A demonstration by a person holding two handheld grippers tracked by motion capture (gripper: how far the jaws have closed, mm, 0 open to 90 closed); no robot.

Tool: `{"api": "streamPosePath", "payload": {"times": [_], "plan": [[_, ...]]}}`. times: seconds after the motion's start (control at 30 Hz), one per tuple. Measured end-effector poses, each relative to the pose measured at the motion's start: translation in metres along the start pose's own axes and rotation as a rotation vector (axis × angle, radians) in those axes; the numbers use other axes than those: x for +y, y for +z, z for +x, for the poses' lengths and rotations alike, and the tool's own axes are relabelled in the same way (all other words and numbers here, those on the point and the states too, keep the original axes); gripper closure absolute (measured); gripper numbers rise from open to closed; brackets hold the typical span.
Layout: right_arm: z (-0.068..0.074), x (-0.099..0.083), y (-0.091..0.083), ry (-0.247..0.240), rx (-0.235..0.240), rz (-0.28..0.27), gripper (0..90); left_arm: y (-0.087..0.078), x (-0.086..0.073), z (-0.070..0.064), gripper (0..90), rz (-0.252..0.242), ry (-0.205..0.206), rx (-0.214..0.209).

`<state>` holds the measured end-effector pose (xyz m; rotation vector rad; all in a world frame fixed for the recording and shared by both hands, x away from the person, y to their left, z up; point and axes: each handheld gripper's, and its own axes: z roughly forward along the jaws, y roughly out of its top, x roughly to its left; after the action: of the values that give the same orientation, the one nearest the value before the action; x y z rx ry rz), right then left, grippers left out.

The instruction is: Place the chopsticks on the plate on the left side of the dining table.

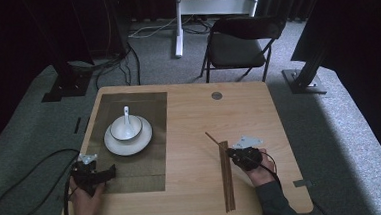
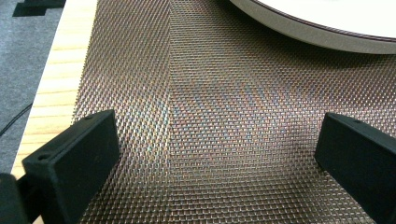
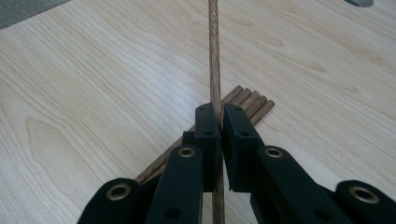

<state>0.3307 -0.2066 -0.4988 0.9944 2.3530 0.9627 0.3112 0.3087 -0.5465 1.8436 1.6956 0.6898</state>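
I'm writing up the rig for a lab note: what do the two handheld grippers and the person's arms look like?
Both are black. The left claw has broad, flat, block-shaped jaws; the right claw has narrow jaws on linked arms with brass-coloured rivets, seen in the right gripper view. Each carries a grey three-cornered plate on top and trails a black cable. The right forearm wears a dark grey-green sleeve.

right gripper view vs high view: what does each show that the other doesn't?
Right gripper view alone: the right gripper has its jaws shut on a single chopstick, with the ends of the bundle of chopsticks lying on the wood beneath.

High view alone: the left gripper over the woven placemat, the white bowl with a spoon on a plate, and the folding chair beyond.

Both: the wooden table, the chopsticks, the right gripper and a corner of the placemat.
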Motion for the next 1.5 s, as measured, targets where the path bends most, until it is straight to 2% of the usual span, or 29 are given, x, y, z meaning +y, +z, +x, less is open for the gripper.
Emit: {"api": "streamPosePath", "payload": {"times": [0.7, 1.5], "plan": [[0.010, 0.025, -0.002, -0.081, 0.037, -0.036, 85.0, 0.000, 0.000, 0.000, 0.2, 0.000, 0.000, 0.000], [0.026, 0.045, 0.000, -0.137, 0.076, -0.064, 85.0, 0.000, 0.000, 0.000, 0.2, 0.000, 0.000, 0.000]]}}
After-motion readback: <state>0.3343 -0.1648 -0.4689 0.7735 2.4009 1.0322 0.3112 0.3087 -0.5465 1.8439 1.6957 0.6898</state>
